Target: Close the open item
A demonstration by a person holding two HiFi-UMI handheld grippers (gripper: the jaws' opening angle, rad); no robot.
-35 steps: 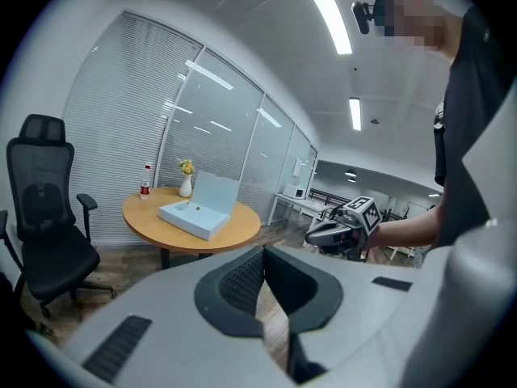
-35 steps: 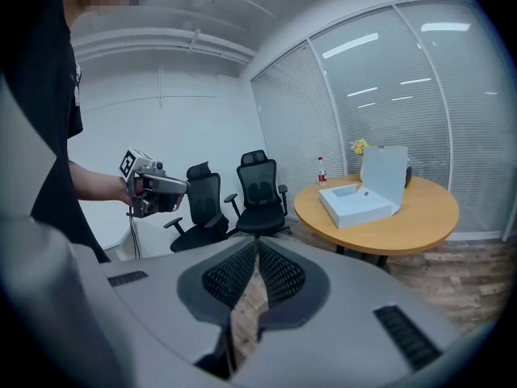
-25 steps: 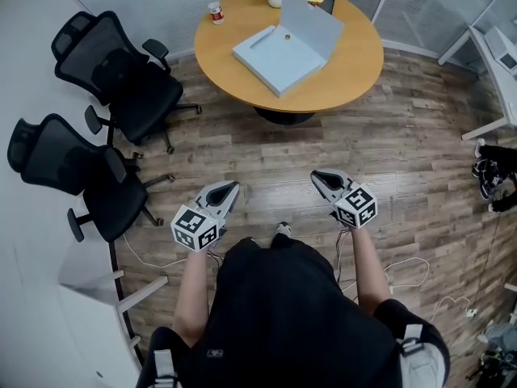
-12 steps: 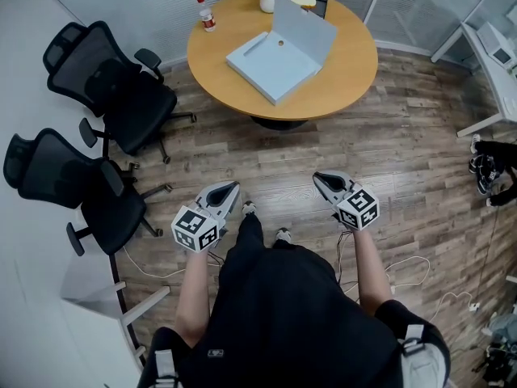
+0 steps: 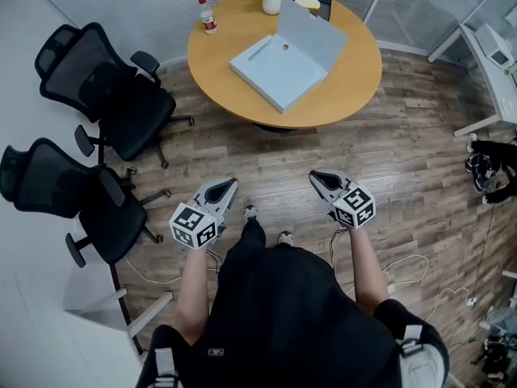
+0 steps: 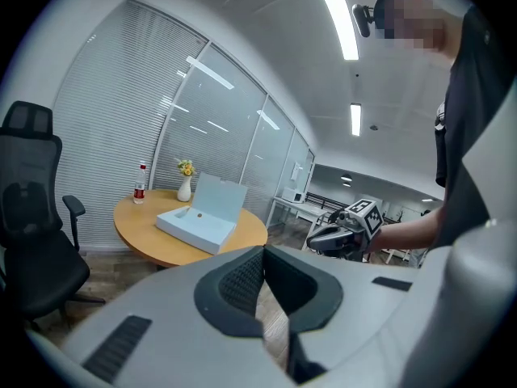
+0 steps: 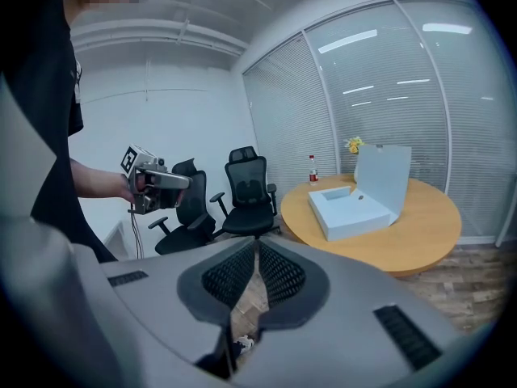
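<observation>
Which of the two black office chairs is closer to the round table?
The upper-left chair in the head view, which stands right next to the round table. The lower chair stands well back from it.

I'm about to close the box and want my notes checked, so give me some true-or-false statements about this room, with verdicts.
The box on the round table has its lid raised. True.
The left gripper and right gripper are both shut and empty. True.
The bottle lies inside the box. False: it stands upright on the table, outside the box.
Three office chairs stand near the table. False: only two show.
</observation>
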